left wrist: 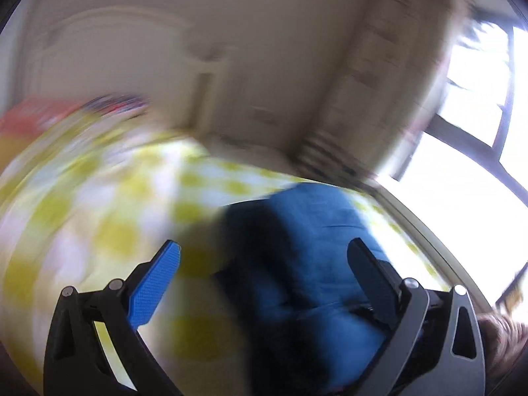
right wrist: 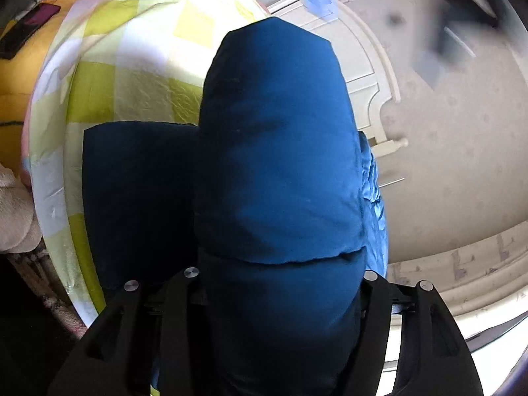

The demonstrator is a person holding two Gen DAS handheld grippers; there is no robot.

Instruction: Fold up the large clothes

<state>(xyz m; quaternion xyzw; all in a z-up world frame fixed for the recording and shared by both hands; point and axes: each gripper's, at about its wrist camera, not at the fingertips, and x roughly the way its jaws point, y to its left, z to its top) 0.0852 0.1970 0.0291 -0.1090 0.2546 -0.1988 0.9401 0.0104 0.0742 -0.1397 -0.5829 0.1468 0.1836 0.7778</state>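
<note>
A large blue garment [right wrist: 277, 171] lies on a bed with a yellow-green and white checked cover [right wrist: 132, 66]. In the right wrist view the garment bulges up between the gripper's arms and hides both fingers; a folded darker part [right wrist: 138, 198] lies to its left. My right gripper [right wrist: 280, 283] is buried in this cloth. In the blurred left wrist view my left gripper [left wrist: 264, 250] is open and empty, its blue-padded finger [left wrist: 155, 287] over the checked cover [left wrist: 99, 217] and the garment [left wrist: 303, 257] below and between the fingers.
A white carved headboard or door [left wrist: 132, 66] and cream wall stand behind the bed. A bright window [left wrist: 478, 132] is at the right. An orange printed cushion with a dark phone-like object [right wrist: 29, 33] lies at the far left. Pale floor [right wrist: 445, 132] lies beside the bed.
</note>
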